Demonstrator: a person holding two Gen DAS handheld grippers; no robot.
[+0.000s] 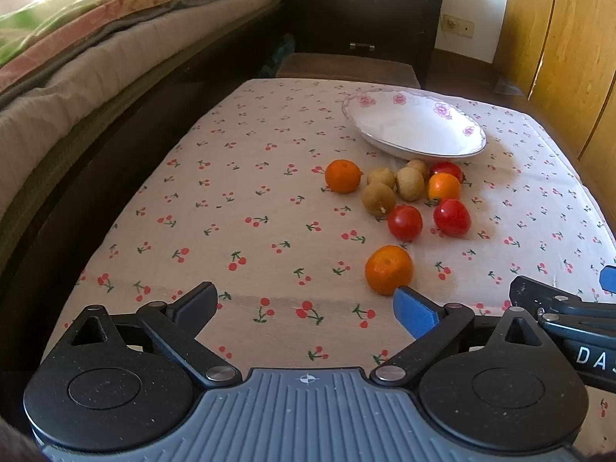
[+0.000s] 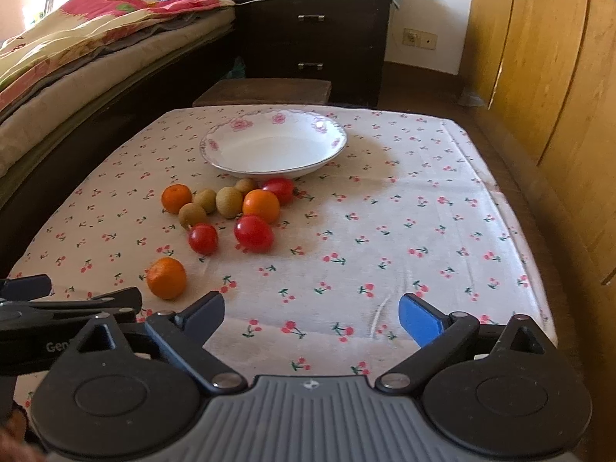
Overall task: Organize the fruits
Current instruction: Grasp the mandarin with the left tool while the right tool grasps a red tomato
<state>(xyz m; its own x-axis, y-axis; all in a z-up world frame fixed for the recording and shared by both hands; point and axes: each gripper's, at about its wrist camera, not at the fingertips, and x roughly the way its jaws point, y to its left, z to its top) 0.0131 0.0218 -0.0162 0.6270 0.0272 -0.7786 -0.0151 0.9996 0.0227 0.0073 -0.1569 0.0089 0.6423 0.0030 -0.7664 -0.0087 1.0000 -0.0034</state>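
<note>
Fruits lie clustered on the table ahead of both tongs, just before an empty plate. Left tongs and right tongs are spread, pinching nothing; nearest orange sits just beyond the left pair.

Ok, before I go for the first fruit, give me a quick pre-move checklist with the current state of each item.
1. Left tool open, nothing between its fingers: ok.
2. Right tool open, nothing between its fingers: ok.
3. Plate has no fruit in it, ready to receive: ok.
4. Nearest orange stands apart from the other fruit, just ahead of the left tool's blue finger: ok.
5. Fruit cluster by the plate is tightly packed, little room for fingers: not ok.
6. Tablecloth flat under the fruit: ok.
</note>
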